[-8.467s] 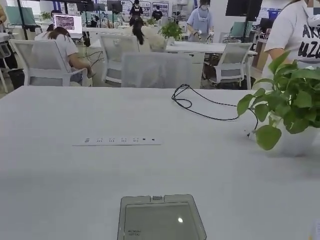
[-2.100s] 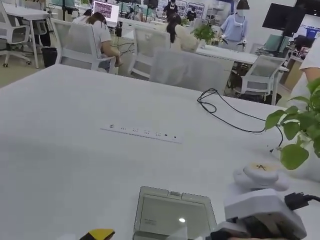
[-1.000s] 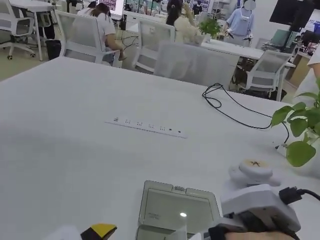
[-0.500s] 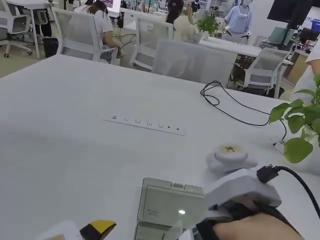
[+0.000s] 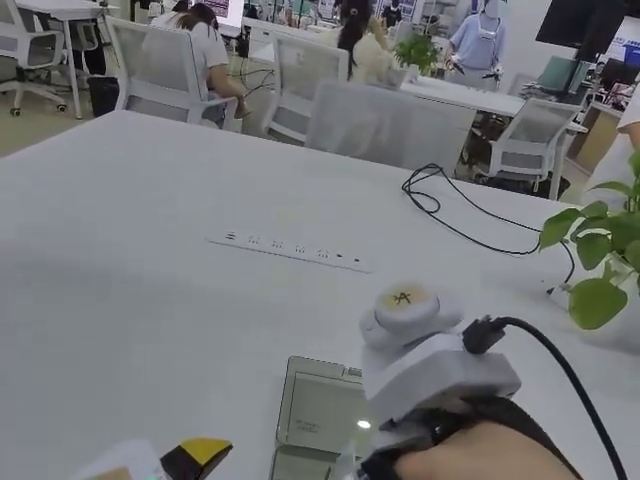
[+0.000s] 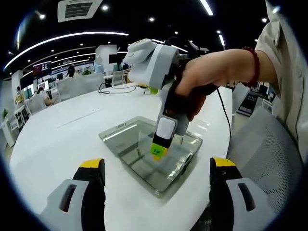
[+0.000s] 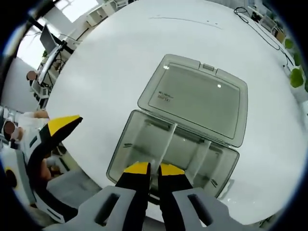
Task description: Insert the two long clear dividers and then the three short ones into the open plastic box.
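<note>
1. Bottom of the left gripper view: left tongs [image 6: 157, 164], released, yellow tips wide apart over the near edge of the white desk [image 6: 48, 139].
2. Left of centre in the head view: a flat power strip [image 5: 290, 251] on the desk, well apart from the box.
3. Middle of the right gripper view: the open plastic box [image 7: 119, 153] on the desk, its lid [image 7: 197, 94] laid flat behind it, toward the top of the frame.
4. Bottom of that view: right tongs [image 7: 154, 169], clenched on a clear divider [image 7: 167, 139] upright inside the box, left of its middle. Hard to tell whether long or short.
5. Further right inside the box: a second divider [image 7: 204, 155], also upright, apart from the first.
6. Right of centre in the left gripper view: a hand [image 6: 207, 77] around the right tongs, tip down in the box.
7. Right side of the head view: a looped black cable [image 5: 450, 205] on the desk, then a green plant [image 5: 600, 265] at the frame edge.
</note>
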Available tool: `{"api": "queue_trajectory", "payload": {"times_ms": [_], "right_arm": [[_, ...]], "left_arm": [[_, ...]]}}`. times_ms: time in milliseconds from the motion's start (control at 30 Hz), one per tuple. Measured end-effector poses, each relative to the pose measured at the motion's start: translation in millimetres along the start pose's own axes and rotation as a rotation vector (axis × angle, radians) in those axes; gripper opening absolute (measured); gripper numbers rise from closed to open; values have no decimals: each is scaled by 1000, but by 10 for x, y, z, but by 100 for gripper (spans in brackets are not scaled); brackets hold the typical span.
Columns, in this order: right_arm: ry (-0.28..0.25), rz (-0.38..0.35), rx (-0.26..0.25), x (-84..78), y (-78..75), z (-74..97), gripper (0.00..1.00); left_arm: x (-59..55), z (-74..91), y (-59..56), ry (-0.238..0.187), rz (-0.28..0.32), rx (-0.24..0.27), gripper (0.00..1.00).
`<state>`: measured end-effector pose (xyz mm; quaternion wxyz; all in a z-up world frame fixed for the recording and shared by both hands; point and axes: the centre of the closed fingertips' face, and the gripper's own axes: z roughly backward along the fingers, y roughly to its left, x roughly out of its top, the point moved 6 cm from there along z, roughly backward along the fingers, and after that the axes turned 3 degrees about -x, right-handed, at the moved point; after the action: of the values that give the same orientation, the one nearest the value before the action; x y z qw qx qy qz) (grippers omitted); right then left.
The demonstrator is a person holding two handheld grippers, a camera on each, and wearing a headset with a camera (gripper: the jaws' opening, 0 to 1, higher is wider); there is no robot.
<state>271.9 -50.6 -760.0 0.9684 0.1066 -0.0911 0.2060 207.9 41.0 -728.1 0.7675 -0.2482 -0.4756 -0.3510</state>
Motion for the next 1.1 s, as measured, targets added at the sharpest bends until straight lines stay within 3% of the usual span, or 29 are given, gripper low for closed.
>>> {"api": "queue_trajectory", "payload": {"times_ms": [500,733,1100], "right_arm": [[-27,11,-73,-18,58,-137,7],[-29,16,-82,-17,50,-173,7],[-33,17,-63,-27,25,-213,8]], "left_arm": [[-7,-10,-13,6,-8,-7,92],[-3,-30,-36,7,-15,-20,92],[-23,-11,24,15,-5,8,92]]}}
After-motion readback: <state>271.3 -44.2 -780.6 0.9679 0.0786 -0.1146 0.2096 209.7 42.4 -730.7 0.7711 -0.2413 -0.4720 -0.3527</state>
